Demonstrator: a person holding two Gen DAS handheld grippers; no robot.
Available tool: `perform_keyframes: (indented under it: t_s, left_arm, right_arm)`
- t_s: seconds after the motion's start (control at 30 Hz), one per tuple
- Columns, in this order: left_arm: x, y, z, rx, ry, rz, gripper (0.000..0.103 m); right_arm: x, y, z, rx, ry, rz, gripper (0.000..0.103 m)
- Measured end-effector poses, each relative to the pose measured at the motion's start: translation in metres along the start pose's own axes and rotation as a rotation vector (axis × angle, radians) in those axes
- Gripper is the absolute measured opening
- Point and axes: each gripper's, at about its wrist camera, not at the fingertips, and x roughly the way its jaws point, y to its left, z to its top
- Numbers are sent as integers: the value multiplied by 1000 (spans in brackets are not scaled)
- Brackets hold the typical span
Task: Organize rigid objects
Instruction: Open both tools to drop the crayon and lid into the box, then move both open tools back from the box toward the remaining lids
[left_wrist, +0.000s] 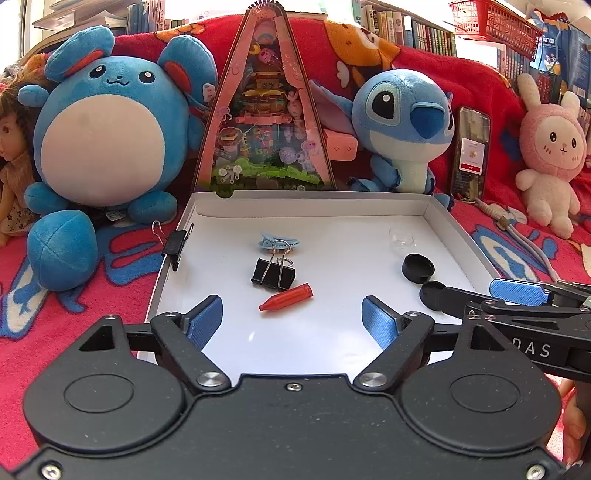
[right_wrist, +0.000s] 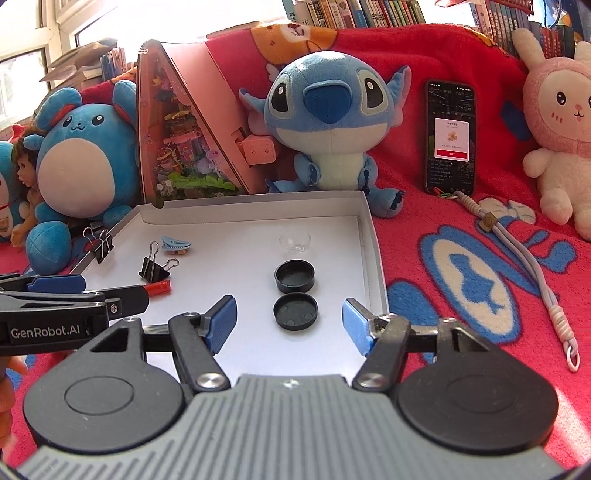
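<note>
We see a matt white cardboard tray (right_wrist: 373, 251); two matt black plastic caps (right_wrist: 294, 277), smooth; a clear glossy cup (right_wrist: 294, 240), glass or plastic, can't tell; binder clip (left_wrist: 274, 274) in matt black metal with shiny wire handles; red crayon (left_wrist: 287, 297) waxy, slight sheen; fleecy red blanket (right_wrist: 461, 236); plush Stitch toy (right_wrist: 332, 122); glossy phone (right_wrist: 450, 136) screen; left gripper (left_wrist: 293, 319) in speckled matt black plastic, its pads (left_wrist: 380, 319) blue textured rubber.

A home room; plush toys (right_wrist: 328, 122) on red blanket (right_wrist: 461, 229); bookshelves (right_wrist: 369, 11) behind
</note>
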Motion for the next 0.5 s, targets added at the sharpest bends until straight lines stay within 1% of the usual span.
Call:
perform_keyframes:
  t_s: [0.27, 0.5]
  left_arm:
    - [-26, -3, -11, 9, -15, -40, 85]
    - [-42, -3, -24, 8, -6, -74, 85]
  right_arm:
    - [-27, -1, -6, -8, -44, 28, 84]
    - [-43, 3, -15, -42, -55, 36, 85]
